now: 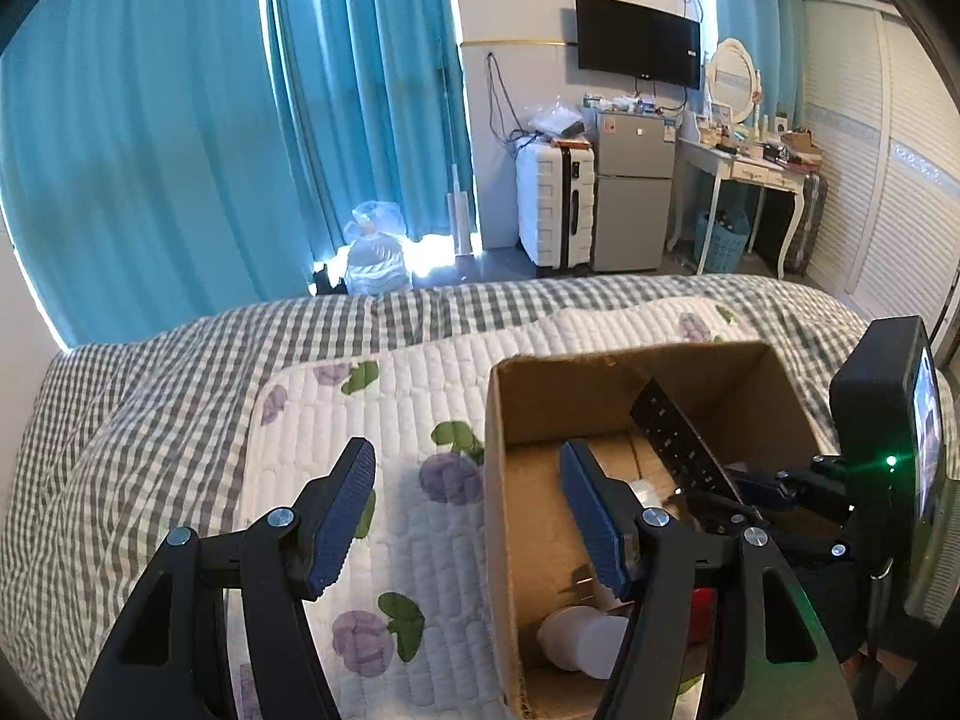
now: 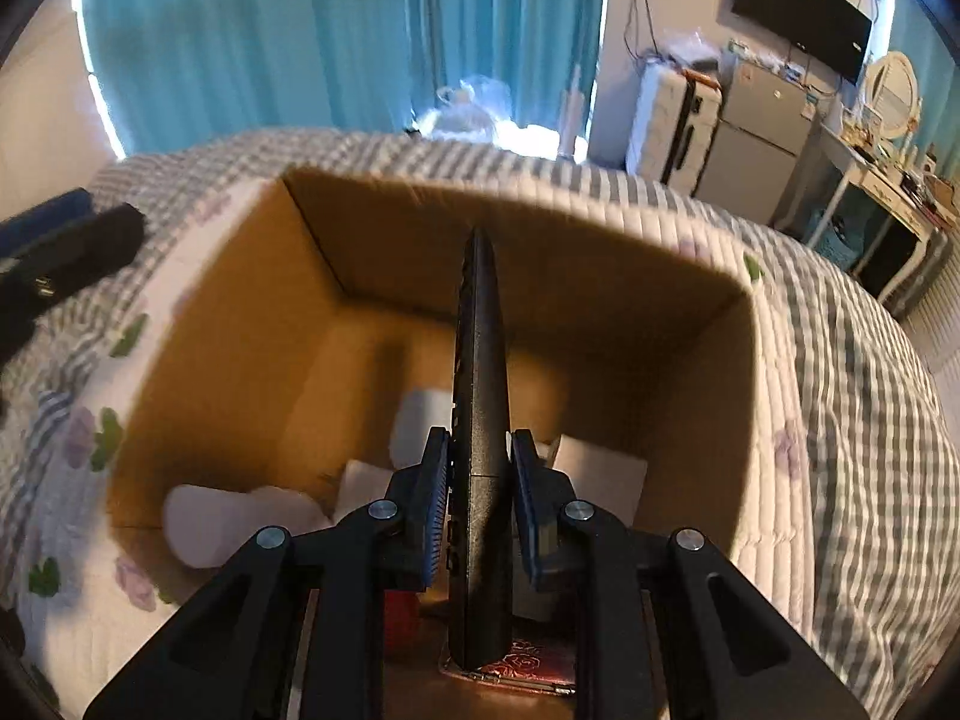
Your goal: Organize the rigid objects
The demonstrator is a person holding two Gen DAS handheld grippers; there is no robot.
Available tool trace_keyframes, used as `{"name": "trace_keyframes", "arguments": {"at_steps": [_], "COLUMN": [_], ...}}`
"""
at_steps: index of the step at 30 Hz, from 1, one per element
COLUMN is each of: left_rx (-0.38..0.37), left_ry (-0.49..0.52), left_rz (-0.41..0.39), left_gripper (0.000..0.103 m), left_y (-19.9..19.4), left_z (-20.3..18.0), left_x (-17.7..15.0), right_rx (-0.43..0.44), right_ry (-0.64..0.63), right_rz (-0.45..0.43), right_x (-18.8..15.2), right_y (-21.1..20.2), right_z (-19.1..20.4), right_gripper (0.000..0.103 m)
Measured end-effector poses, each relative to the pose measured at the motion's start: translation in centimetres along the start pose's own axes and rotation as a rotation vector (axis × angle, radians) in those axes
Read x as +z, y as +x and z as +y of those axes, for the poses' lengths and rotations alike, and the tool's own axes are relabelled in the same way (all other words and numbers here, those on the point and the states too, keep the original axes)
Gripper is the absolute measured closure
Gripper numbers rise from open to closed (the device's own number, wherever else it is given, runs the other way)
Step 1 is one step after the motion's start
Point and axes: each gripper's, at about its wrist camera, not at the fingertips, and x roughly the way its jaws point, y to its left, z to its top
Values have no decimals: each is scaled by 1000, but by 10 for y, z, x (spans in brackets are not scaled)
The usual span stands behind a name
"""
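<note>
no legible text anywhere

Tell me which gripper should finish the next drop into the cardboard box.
Right. The right gripper is clamped on the black remote, already angled down over the open cardboard box. The left gripper holds nothing, jaws apart, straddling the box's left wall.
</note>
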Motion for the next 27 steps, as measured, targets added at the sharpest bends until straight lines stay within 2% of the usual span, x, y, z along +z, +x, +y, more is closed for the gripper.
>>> {"name": "trace_keyframes", "arguments": {"at_steps": [2,3,4,6,7,14,19,20,21,22,27], "left_rx": [-7,-10,-15,-17,-14,-4,-10,-13,-18,-21,-30], "left_ry": [-6,-10,-12,-9,-6,-14,-10,-9,-7,-4,9], "left_rz": [7,10,15,19,19,-40,-130,-152,-177,-197,-311], "left_gripper": [36,36,36,36,36,36,36,36,36,37,36], "left_y": [7,10,13,15,14,-27,-83,-96,-112,-124,-190], "left_z": [-1,0,0,0,0,0,-4,-5,-7,-9,-16], "left_x": [-3,-5,-7,-9,-10,-1,16,18,21,22,20], "right_rx": [-15,-11,-2,-2,-8,-47,-91,-102,-110,-117,-138], "right_ry": [-7,-10,-8,12,22,28,30,29,28,27,24], "right_rz": [4,7,2,-30,-44,-118,-209,-234,-261,-280,-407], "right_x": [-3,-3,-3,-2,-1,8,14,14,14,15,0], "right_y": [6,8,8,4,1,-41,-108,-125,-142,-154,-236], "right_z": [2,3,4,3,2,2,1,1,1,3,11], "right_gripper": [83,78,73,50,50,50,50,56,68,72,74]}}
